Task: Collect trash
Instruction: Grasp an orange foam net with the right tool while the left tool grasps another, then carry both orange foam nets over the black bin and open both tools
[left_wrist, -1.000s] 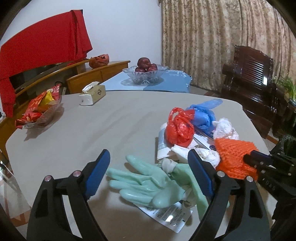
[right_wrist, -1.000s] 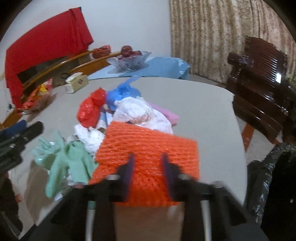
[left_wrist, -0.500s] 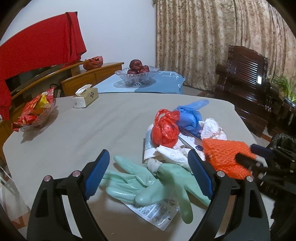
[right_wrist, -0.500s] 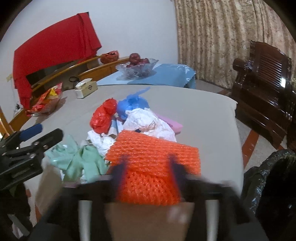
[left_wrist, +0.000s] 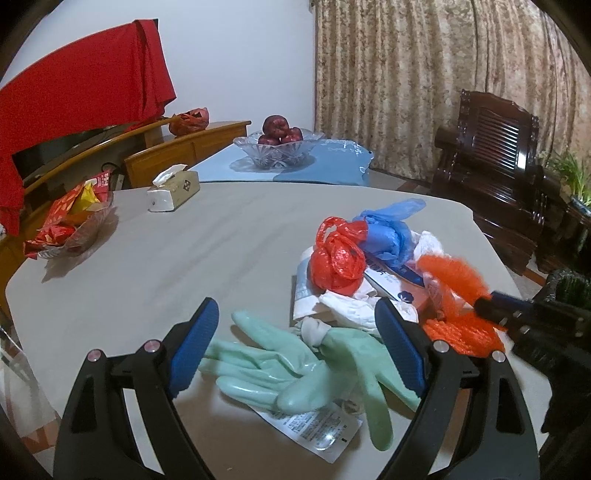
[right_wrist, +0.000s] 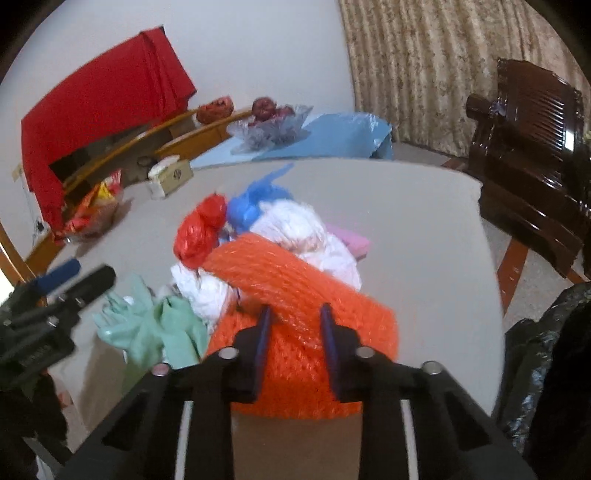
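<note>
The grey table (left_wrist: 155, 266) fills the middle of both views, with a blue-covered table (left_wrist: 332, 162) behind it at upper centre and a dark wooden armchair (left_wrist: 495, 162) at right. A black trash bag (right_wrist: 543, 354) shows at the right edge of the right wrist view, beside the table's edge.

The trash lies heaped right of centre: an orange foam fruit net (right_wrist: 295, 295), a pair of mint-green rubber gloves (left_wrist: 303, 354) in the lower middle, a knotted red plastic bag (left_wrist: 338, 258) touching a blue plastic bag (left_wrist: 388, 236), white crumpled bags (right_wrist: 303, 229) and a printed wrapper (left_wrist: 314, 424) under the gloves.

The left gripper (left_wrist: 295, 350) hangs spread wide over the gloves, its blue pads either side of them, not pressing. The right gripper (right_wrist: 295, 332) is closing, its jaws pinching a fold of the orange net, whose far end is lifted and blurred.

A glass fruit bowl (left_wrist: 277, 153), a snack dish (left_wrist: 74, 229) and a tissue box (left_wrist: 173, 190) sit at upper left.
</note>
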